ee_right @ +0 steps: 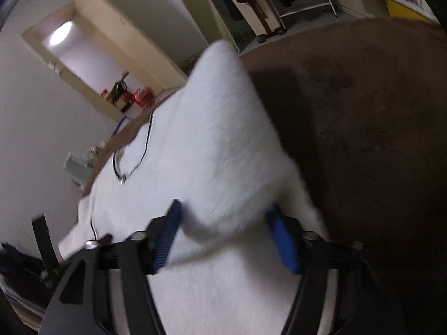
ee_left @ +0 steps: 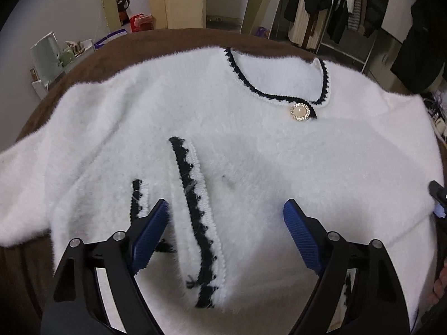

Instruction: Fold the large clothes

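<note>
The fluffy white black-trimmed cardigan (ee_left: pixel 251 145) is spread flat across the brown bed cover (ee_left: pixel 156 44), its right sleeve (ee_right: pixel 223 128) running far from the spread, empty right gripper (ee_right: pixel 223 217), nearer than the equally spread left gripper (ee_left: pixel 226 209).

The left gripper (ee_left: pixel 225 217) has matte black triangular arms with cut-out windows, round silver screws at the joints, and ribbed blue fingers (ee_left: pixel 303 237). The right gripper (ee_right: pixel 225 233) is built alike: black frame, silver screws, ridged blue fingers (ee_right: pixel 164 241), blurred.
</note>
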The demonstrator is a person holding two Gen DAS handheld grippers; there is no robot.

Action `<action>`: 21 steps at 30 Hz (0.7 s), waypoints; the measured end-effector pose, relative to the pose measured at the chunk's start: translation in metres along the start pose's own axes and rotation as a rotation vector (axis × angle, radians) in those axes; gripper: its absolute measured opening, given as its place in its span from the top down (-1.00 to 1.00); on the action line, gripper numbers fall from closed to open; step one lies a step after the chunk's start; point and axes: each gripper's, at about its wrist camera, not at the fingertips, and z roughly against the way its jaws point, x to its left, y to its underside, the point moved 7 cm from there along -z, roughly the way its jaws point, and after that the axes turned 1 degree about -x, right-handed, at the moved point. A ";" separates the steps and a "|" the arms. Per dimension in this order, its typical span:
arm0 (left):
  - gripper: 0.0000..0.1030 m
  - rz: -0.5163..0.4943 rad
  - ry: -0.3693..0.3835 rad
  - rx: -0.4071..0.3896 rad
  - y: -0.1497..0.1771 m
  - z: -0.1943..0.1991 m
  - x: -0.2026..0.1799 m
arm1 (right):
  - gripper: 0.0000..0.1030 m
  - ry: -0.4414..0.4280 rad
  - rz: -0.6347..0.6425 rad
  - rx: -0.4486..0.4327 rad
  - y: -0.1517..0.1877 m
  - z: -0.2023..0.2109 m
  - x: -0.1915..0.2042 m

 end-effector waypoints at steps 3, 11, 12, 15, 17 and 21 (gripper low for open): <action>-0.43 0.006 0.009 -0.016 -0.002 -0.001 -0.003 | 0.30 -0.019 -0.039 -0.023 -0.005 -0.003 -0.004; 0.44 -0.046 -0.009 -0.030 -0.009 0.002 -0.017 | 0.60 0.044 -0.009 -0.074 -0.008 0.009 0.003; 0.48 -0.054 -0.017 -0.028 -0.010 0.003 -0.017 | 0.62 0.054 0.000 -0.076 -0.007 0.009 0.007; 0.57 -0.045 -0.019 -0.022 -0.012 0.006 -0.012 | 0.68 0.065 0.013 -0.081 -0.008 0.012 0.012; 0.57 -0.037 -0.026 -0.031 -0.013 0.012 -0.007 | 0.68 0.067 0.026 -0.084 -0.007 0.015 0.018; 0.58 -0.085 -0.091 -0.052 -0.012 0.022 -0.003 | 0.65 0.093 0.053 -0.056 -0.002 0.012 0.024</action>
